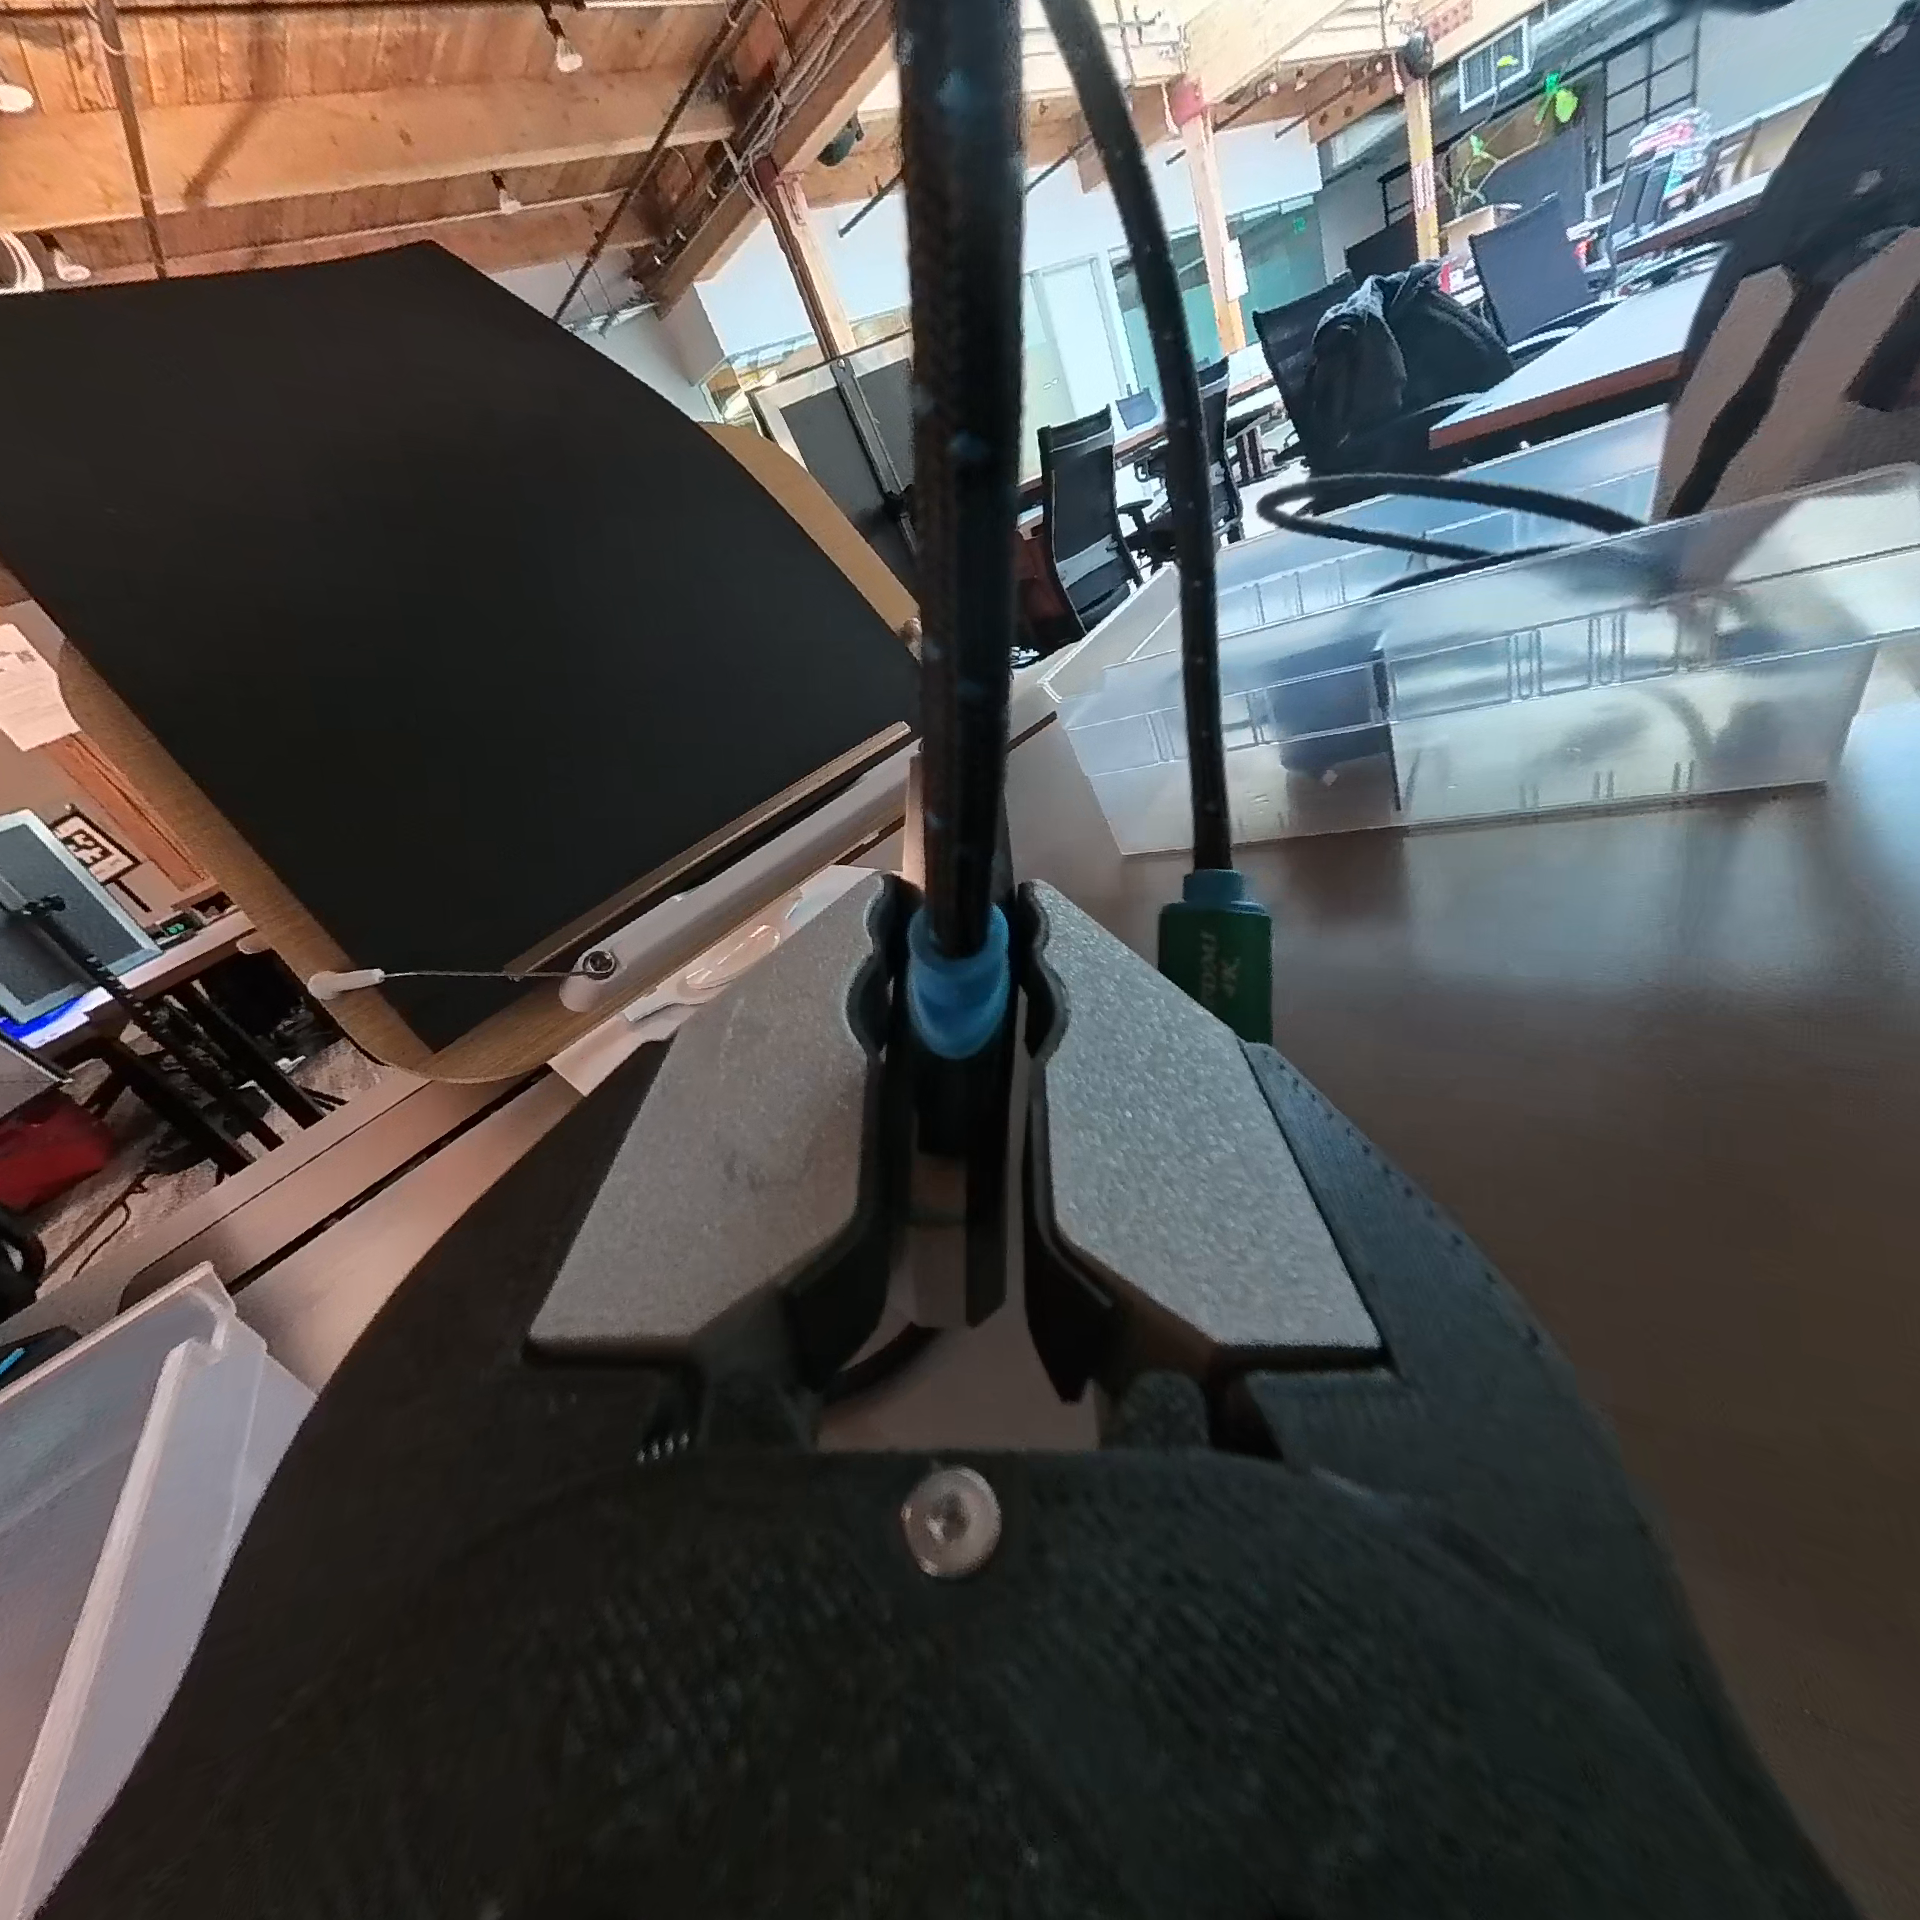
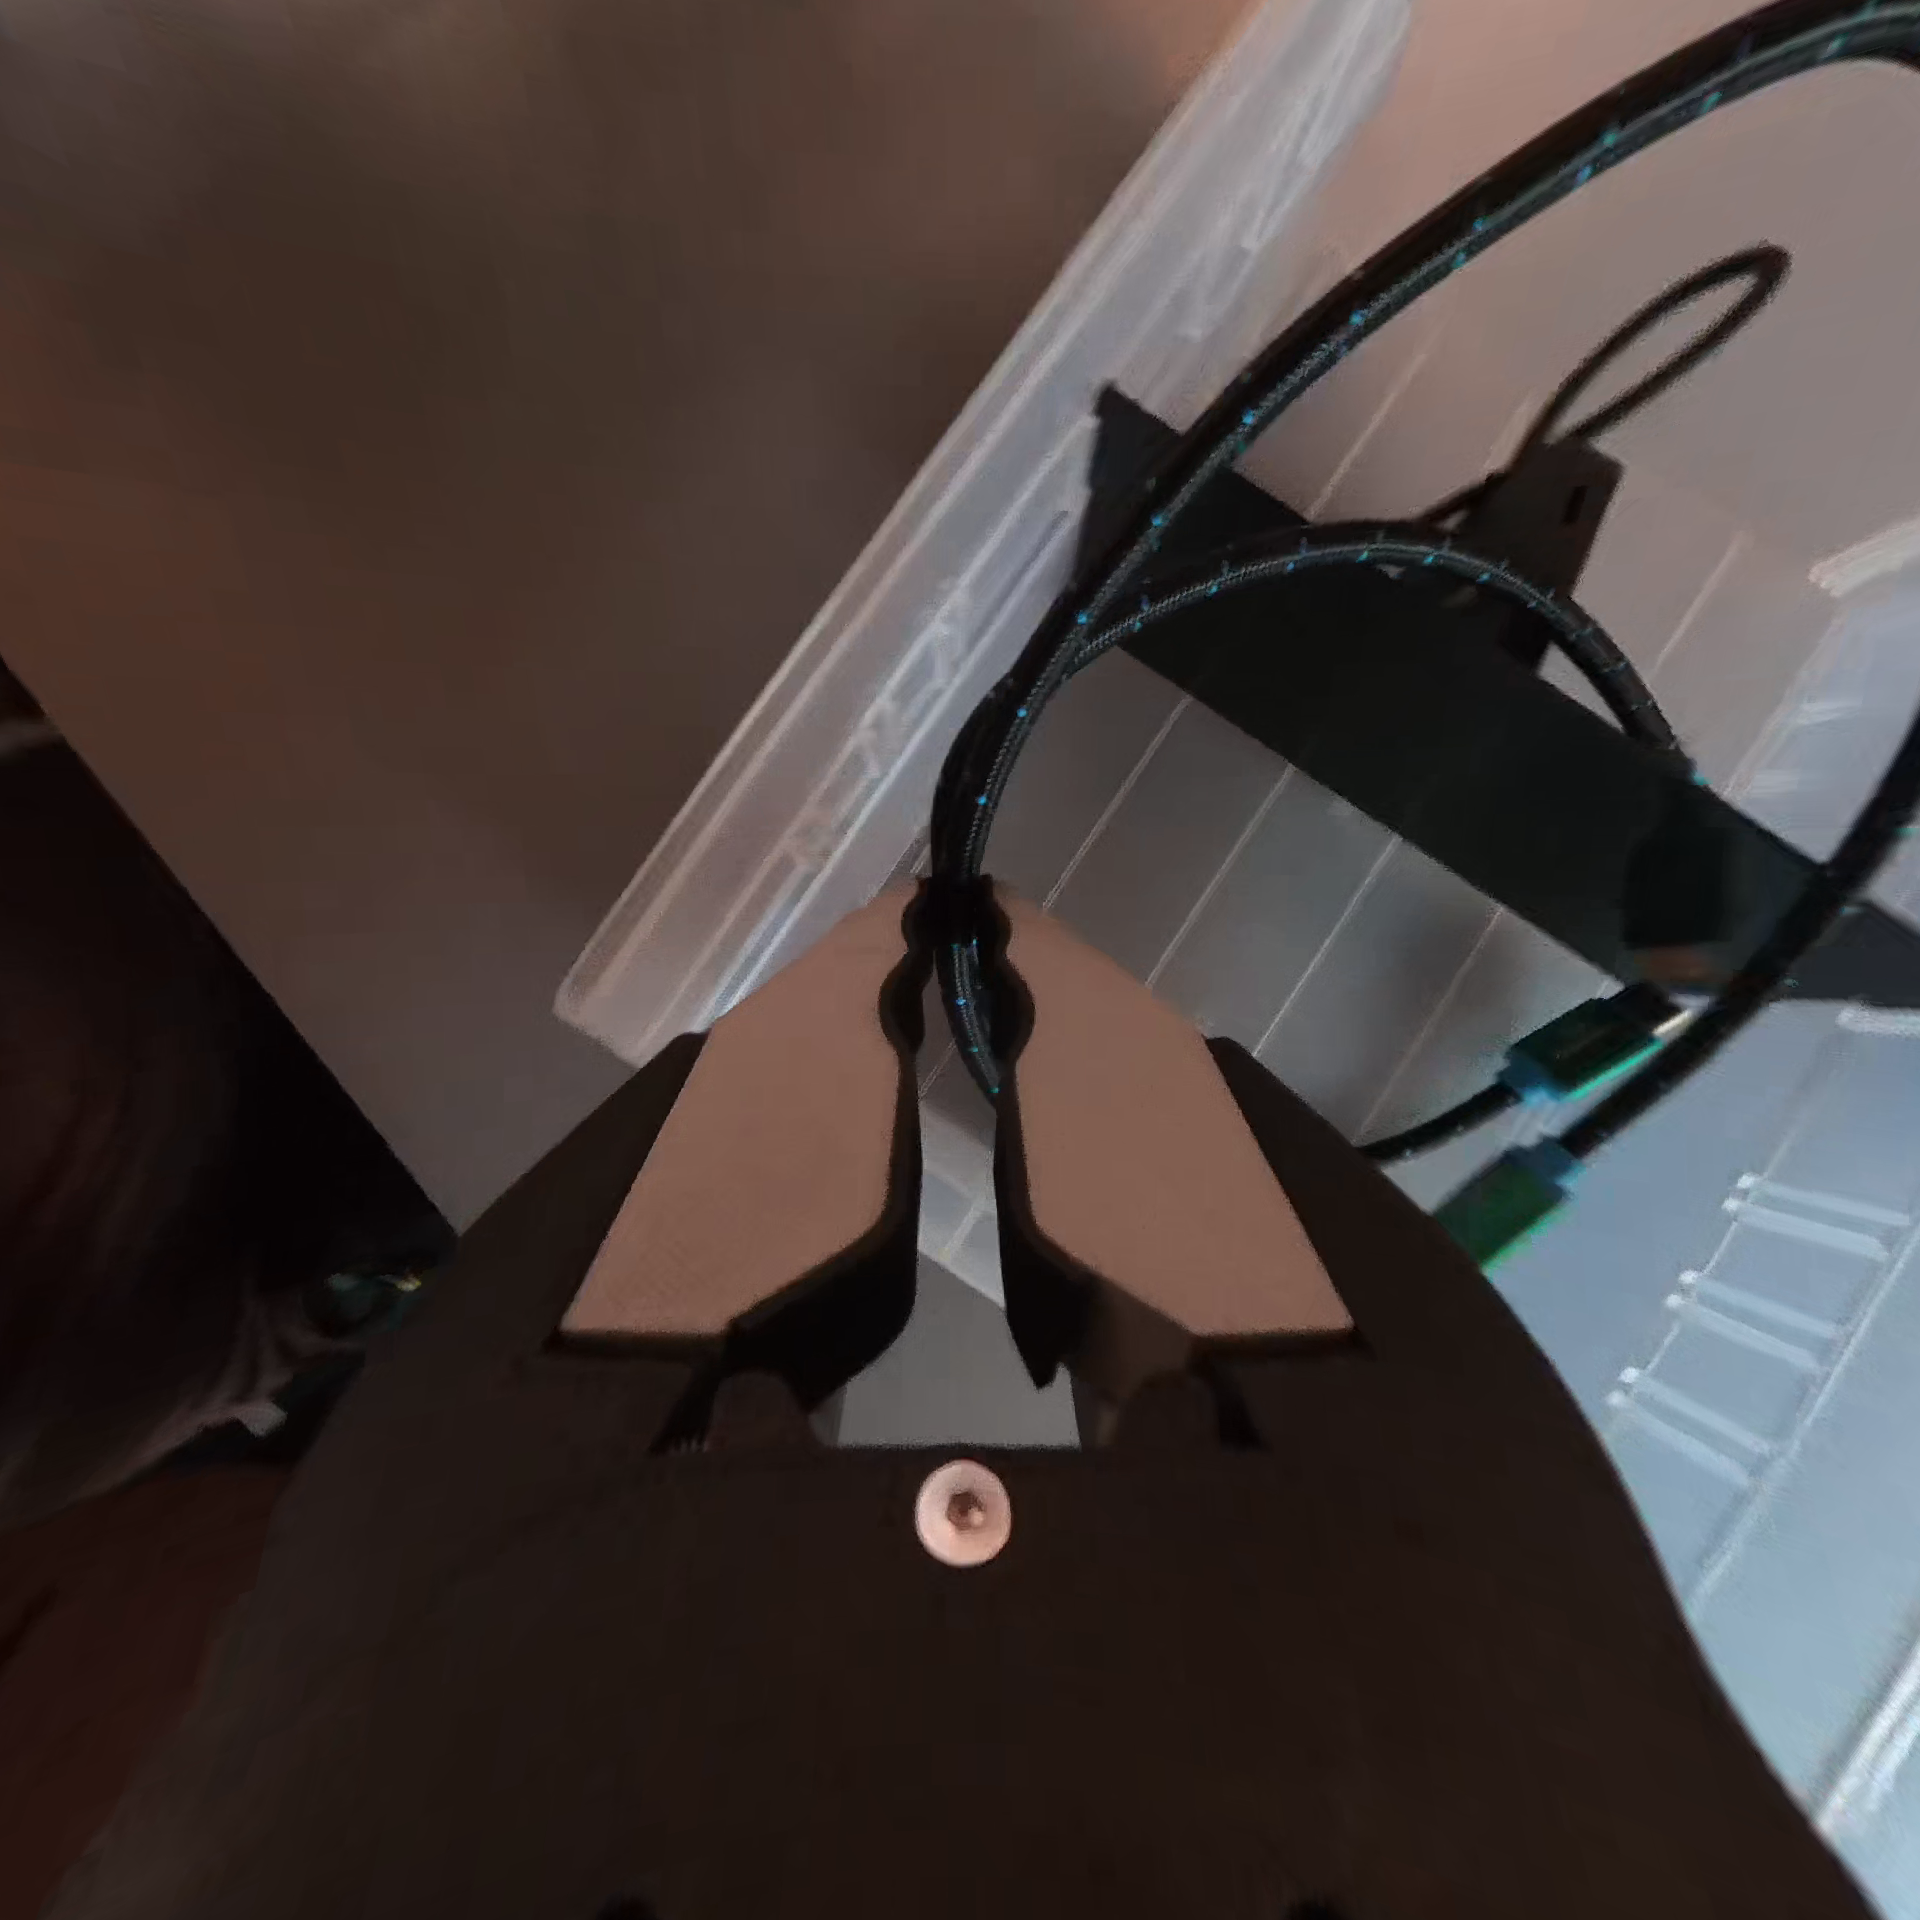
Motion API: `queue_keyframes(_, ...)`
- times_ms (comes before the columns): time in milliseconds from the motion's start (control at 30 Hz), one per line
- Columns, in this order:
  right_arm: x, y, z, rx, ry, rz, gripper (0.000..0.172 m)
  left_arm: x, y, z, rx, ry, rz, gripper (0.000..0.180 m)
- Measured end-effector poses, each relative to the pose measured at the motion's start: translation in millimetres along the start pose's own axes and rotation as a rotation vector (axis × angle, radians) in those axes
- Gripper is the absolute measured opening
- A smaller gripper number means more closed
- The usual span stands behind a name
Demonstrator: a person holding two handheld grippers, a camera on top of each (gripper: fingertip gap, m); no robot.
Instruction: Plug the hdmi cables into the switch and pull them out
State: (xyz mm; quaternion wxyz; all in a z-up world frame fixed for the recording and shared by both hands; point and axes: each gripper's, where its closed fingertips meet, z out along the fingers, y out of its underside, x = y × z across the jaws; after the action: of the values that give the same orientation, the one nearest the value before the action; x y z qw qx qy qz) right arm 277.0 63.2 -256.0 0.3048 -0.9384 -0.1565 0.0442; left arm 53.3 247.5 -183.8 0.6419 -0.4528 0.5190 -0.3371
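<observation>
In the left wrist view my left gripper is shut on the black plug of an HDMI cable, at its blue collar. The black braided cable rises straight up from it. A second plug, green, hangs just to the right of my fingers, outside them. In the right wrist view my right gripper is shut on the black braided cable at its fingertips, above the clear bin. The black switch lies in that bin. Two green plugs hang at the right.
The clear plastic bin stands on the brown table. A black panel leans at the left. A frosted plastic bin sits at the lower left. A thin black cable loop rises from the switch. The left gripper's tips are roughly 30 centimeters from the right gripper's.
</observation>
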Motion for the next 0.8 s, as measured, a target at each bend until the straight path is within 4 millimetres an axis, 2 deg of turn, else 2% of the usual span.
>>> queue_keyframes(100,6.9,3.7,7.9,0.003,-0.073,0.157,0.009,-0.2,0.1,0.0,0.0,0.001,-0.004,0.019)
queue_keyframes(167,3.3,19.8,17.5,-0.078,-0.142,0.206,0.022,-0.1,0.3,0.2,0.0,0.002,-0.005,0.019)
queue_keyframes(233,5.1,30.2,19.4,-0.139,-0.152,0.233,0.022,0.3,0.4,0.4,-0.001,0.004,-0.003,0.019)
queue_keyframes(367,12.9,11.8,-2.3,0.024,-0.151,0.265,0.02,0.6,0.2,0.5,0.0,0.005,-0.003,0.019)
queue_keyframes(400,21.5,7.5,-9.0,0.069,-0.113,0.272,0.022,0.8,0.3,0.6,-0.001,0.005,-0.003,0.019)
queue_keyframes(467,54.7,2.1,-23.8,0.16,0.05,0.328,0.026,1.2,0.4,0.6,-0.002,0.005,0.0,0.019)
queue_keyframes(567,101.5,8.5,-45.6,0.255,0.252,0.485,0.027,1.3,0.4,0.5,-0.002,0.006,0.0,0.019)
queue_keyframes(733,131.6,38.1,-39.1,0.171,0.393,0.519,0.024,1.8,0.9,1.0,-0.004,0.01,-0.001,0.019)
queue_keyframes(800,136.4,41.7,-30.0,0.154,0.394,0.515,0.021,2.4,1.1,1.2,-0.005,0.011,0.002,0.019)
